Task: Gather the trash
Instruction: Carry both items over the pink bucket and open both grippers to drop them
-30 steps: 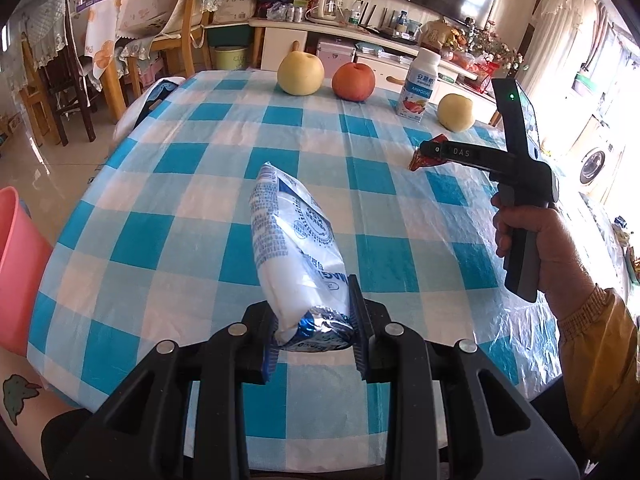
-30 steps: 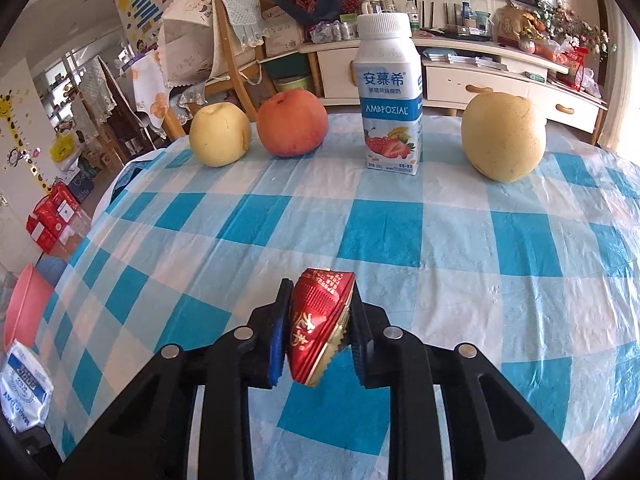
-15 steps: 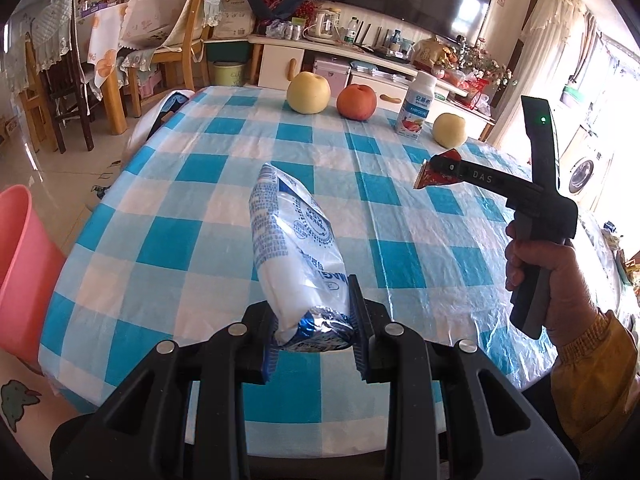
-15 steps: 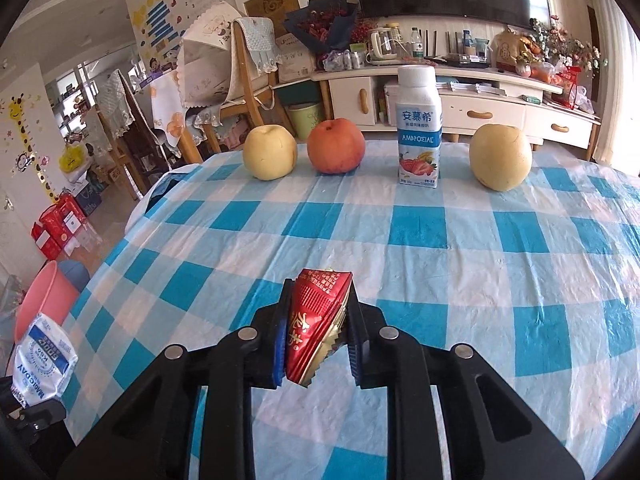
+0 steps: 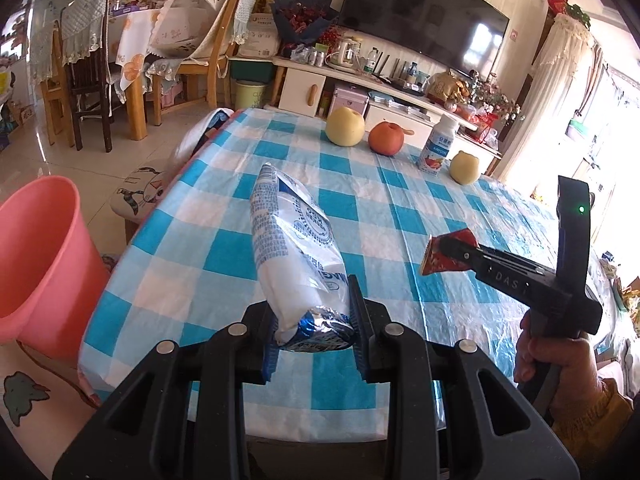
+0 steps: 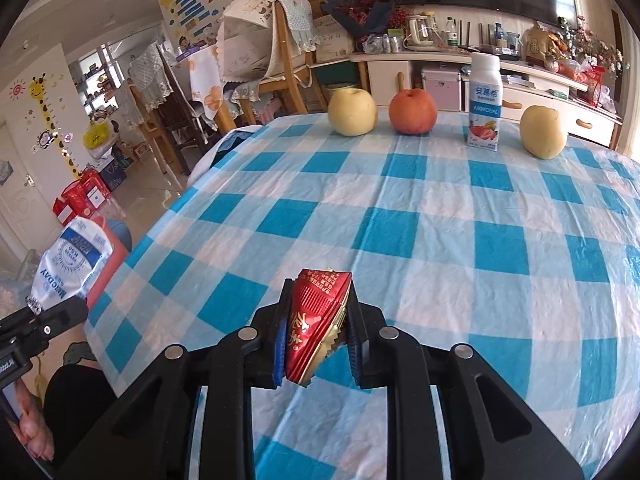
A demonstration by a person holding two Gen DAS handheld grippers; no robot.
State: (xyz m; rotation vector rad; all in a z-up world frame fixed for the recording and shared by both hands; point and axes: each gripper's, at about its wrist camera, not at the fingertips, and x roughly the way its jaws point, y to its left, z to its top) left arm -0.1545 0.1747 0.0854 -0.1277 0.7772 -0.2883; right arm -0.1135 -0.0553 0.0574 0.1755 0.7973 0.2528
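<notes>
My left gripper [image 5: 314, 330] is shut on a white and blue plastic milk pouch [image 5: 294, 256] and holds it in the air above the near left part of the table. The pouch also shows in the right wrist view [image 6: 70, 268]. My right gripper [image 6: 316, 338] is shut on a crumpled red and gold wrapper [image 6: 314, 320], above the table's near edge. In the left wrist view the wrapper [image 5: 446, 256] is to the right of the pouch. A pink bucket [image 5: 36, 264] stands on the floor left of the table.
The table has a blue and white checked cloth [image 6: 460, 240]. At its far edge stand a yellow pear [image 6: 352, 112], a red apple [image 6: 412, 112], a yogurt bottle [image 6: 485, 104] and another pear [image 6: 543, 132]. Chairs [image 5: 192, 52] and a TV cabinet [image 5: 384, 92] are behind.
Both grippers have pulled back and up from the table, still holding their items. The left view has swung left, so the pink bucket shows more fully.
</notes>
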